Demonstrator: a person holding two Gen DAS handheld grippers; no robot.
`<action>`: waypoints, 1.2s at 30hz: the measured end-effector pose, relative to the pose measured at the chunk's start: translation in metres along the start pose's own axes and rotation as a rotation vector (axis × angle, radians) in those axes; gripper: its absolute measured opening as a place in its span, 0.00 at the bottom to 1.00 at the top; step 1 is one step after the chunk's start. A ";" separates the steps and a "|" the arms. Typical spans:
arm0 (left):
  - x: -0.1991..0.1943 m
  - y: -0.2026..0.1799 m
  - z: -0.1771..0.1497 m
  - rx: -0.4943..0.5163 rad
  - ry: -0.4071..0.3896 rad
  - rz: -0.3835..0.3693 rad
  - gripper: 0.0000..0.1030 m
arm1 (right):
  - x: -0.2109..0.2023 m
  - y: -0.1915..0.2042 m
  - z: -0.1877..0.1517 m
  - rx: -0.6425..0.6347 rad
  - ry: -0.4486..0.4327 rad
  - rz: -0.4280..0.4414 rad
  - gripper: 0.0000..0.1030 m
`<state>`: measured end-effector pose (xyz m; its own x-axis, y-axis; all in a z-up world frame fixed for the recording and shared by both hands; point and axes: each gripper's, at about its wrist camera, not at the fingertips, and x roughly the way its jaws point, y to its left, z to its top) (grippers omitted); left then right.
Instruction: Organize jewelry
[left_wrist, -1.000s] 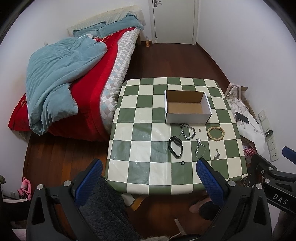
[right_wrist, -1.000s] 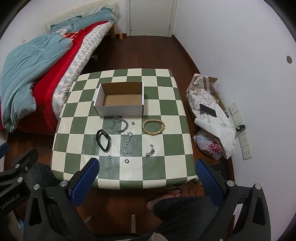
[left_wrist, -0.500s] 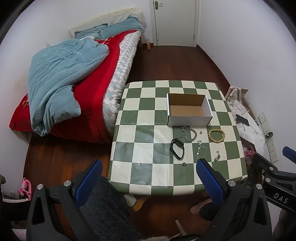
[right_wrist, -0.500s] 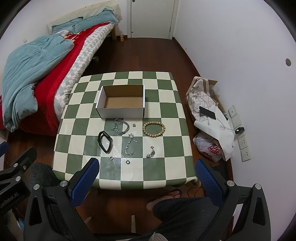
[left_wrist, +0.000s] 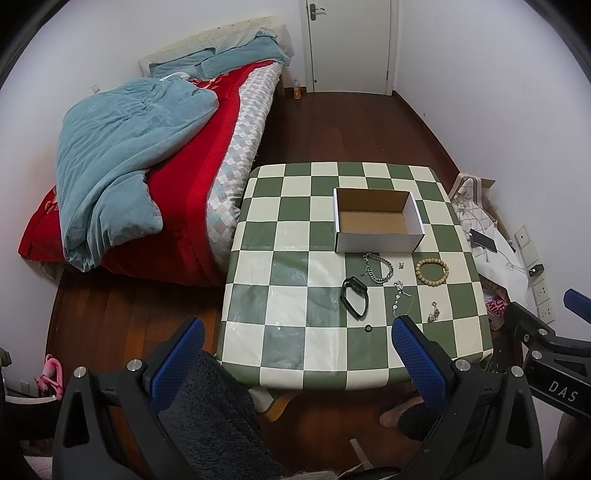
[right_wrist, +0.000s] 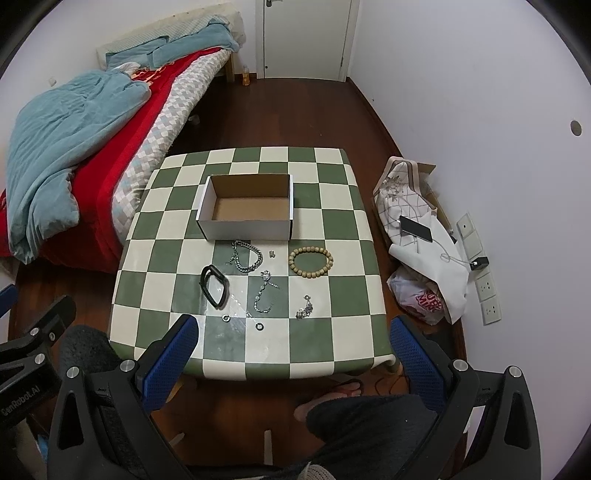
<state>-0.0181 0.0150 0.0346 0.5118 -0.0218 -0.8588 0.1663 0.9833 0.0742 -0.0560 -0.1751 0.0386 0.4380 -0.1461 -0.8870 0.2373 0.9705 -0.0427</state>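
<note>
An open white cardboard box (left_wrist: 376, 225) (right_wrist: 247, 212) stands on the green-and-white checked table (left_wrist: 291, 332) (right_wrist: 332, 343). In front of it lie a silver chain bracelet (left_wrist: 378, 267) (right_wrist: 246, 256), a wooden bead bracelet (left_wrist: 431, 272) (right_wrist: 310, 261), a black band (left_wrist: 355, 297) (right_wrist: 214, 285), a thin silver chain (left_wrist: 399, 298) (right_wrist: 264, 291), a small silver charm (right_wrist: 305, 308) and two small rings (right_wrist: 260, 326). My left gripper (left_wrist: 295, 338) and right gripper (right_wrist: 293, 339) are both open and empty, held high above the table's near edge.
A bed with a red cover and blue blanket (left_wrist: 122, 155) stands left of the table. Bags and a phone (right_wrist: 415, 227) lie on the floor to the right by the wall. A door (right_wrist: 306, 37) is at the far end. My legs (right_wrist: 362, 421) are below.
Both grippers have risen and drawn back from the table, so it looks smaller and more of the room shows. The jewelry and box have not moved.
</note>
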 end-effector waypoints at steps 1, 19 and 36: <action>-0.001 0.000 0.001 -0.001 -0.003 0.000 1.00 | -0.001 0.001 0.000 0.000 -0.001 0.000 1.00; -0.011 0.000 0.003 -0.001 -0.021 -0.004 1.00 | -0.006 0.002 0.003 0.001 -0.012 0.001 1.00; 0.053 -0.013 0.011 0.017 -0.006 0.083 1.00 | 0.027 -0.019 0.005 0.096 -0.012 0.001 1.00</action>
<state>0.0164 -0.0010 -0.0066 0.5297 0.0583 -0.8462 0.1373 0.9786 0.1534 -0.0443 -0.1990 0.0179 0.4483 -0.1477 -0.8816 0.3187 0.9479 0.0032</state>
